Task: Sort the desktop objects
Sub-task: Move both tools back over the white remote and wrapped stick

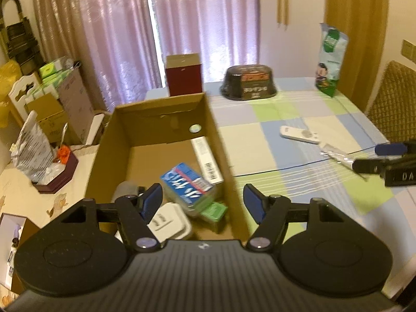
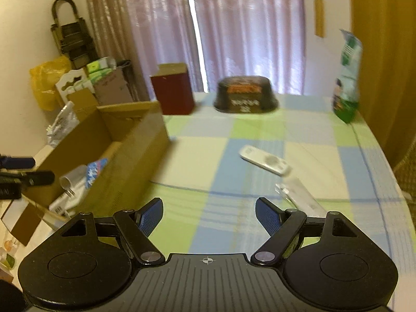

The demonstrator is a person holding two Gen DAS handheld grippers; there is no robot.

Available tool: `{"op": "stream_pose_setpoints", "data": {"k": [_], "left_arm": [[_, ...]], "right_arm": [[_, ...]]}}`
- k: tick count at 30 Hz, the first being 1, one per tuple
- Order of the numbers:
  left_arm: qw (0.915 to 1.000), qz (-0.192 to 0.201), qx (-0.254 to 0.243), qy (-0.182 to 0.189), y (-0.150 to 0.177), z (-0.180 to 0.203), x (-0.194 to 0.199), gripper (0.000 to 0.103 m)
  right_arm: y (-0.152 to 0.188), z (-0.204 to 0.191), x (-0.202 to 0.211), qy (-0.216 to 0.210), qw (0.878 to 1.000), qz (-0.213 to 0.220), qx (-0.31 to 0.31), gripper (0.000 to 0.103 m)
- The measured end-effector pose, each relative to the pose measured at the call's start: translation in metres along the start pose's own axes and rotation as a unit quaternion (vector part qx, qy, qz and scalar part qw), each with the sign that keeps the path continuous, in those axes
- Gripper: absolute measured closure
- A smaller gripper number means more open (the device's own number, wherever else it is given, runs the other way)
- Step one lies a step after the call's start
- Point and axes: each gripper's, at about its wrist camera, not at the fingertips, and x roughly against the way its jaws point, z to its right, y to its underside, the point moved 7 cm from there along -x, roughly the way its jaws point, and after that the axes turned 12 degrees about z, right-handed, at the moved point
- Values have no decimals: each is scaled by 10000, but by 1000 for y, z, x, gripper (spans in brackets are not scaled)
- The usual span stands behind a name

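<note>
**Right gripper is the nearer one to the remote and the clear packet**

The white remote control lies flat on the checked cloth of the desk, ahead of the right gripper and a little to its right. Its long axis runs slanted, from far-left to near-right, so the fingers would probably have to turn a bit to close across its narrow side. Just beside its near end lies a clear plastic packet, long and thin, on almost the same slant; it is blurred and I cannot tell what is in it. Both things are well apart from the cardboard box at the left edge of the desk.

The right gripper stands wide open and holds nothing. The left gripper is also wide open and empty, and it hangs over the box. In the box there are already a blue-labelled pack, a white plug adapter, a green item and a long white carton.

My judgement: the remote is the next thing to sort, and the right hand is better placed.
</note>
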Motion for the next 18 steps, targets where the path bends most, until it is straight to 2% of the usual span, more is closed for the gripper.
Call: {"op": "stream_pose_setpoints", "data": {"k": [3, 4, 5, 6, 10, 15, 18], "left_arm": [[9999, 60, -50, 147, -4, 20, 4, 34], [9997, 76, -61, 204, -5, 28, 5, 34], [9996, 92, -73, 261, -6, 35, 5, 32], [9994, 102, -90, 319, -7, 43, 6, 30], [9983, 94, -192, 550, -6, 73, 4, 24], [9964, 21, -369, 760, -2, 107, -7, 8], [9956, -22, -481, 810, 0, 123, -17, 3]], "right_arm": [[9, 20, 16, 170, 9998, -35, -70, 20], [12, 27, 21, 235, 9997, -38, -96, 16], [14, 34, 27, 301, 9995, -16, -122, 5], [16, 40, 32, 357, 9993, 12, -134, 4], [21, 61, 45, 477, 9987, -21, -162, 4], [25, 82, 49, 520, 9985, -82, -132, 4], [27, 93, 46, 477, 9988, -144, -19, 4]]}}
